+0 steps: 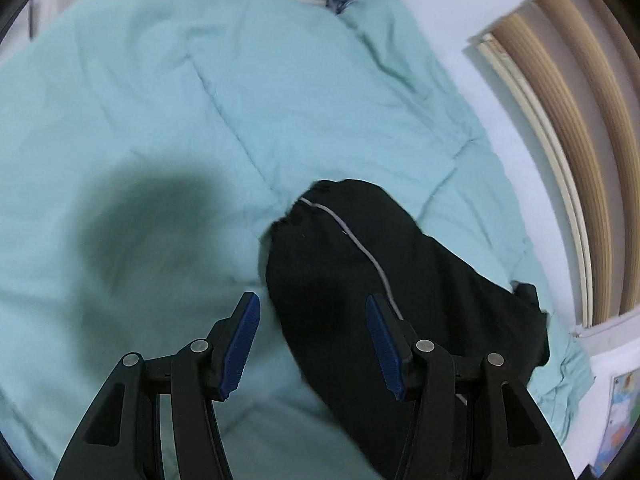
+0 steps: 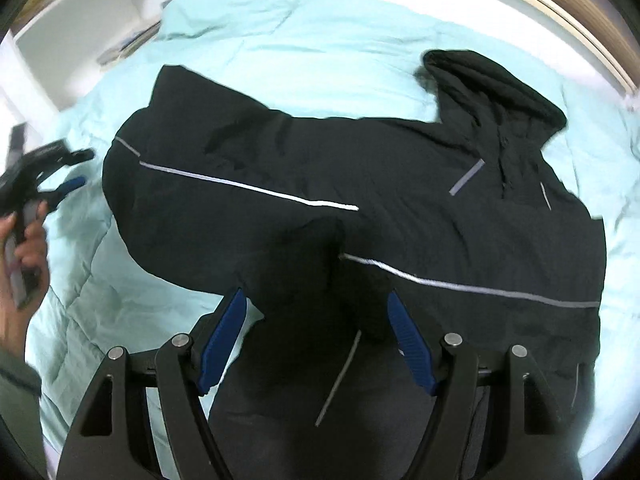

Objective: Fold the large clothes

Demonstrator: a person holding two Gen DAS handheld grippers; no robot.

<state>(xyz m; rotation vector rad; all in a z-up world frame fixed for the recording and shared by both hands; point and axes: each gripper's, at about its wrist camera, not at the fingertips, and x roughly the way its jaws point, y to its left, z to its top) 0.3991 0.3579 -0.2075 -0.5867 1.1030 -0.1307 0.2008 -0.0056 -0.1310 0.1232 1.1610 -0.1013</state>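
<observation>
A black hooded jacket (image 2: 360, 168) with grey reflective stripes lies spread on a pale teal quilt (image 2: 320, 60), hood at the far right, one sleeve folded across its front. My right gripper (image 2: 316, 300) is open above the jacket's near part, holding nothing. In the left wrist view my left gripper (image 1: 312, 304) is open over the edge of a black sleeve (image 1: 380, 272) with a grey stripe. The left gripper also shows in the right wrist view (image 2: 60, 172), held by a hand left of the jacket, open.
The teal quilt (image 1: 160, 100) covers the bed. A wooden slatted frame (image 1: 568, 128) and a white wall run along the right. White shelving (image 2: 80, 32) stands past the bed's far left corner.
</observation>
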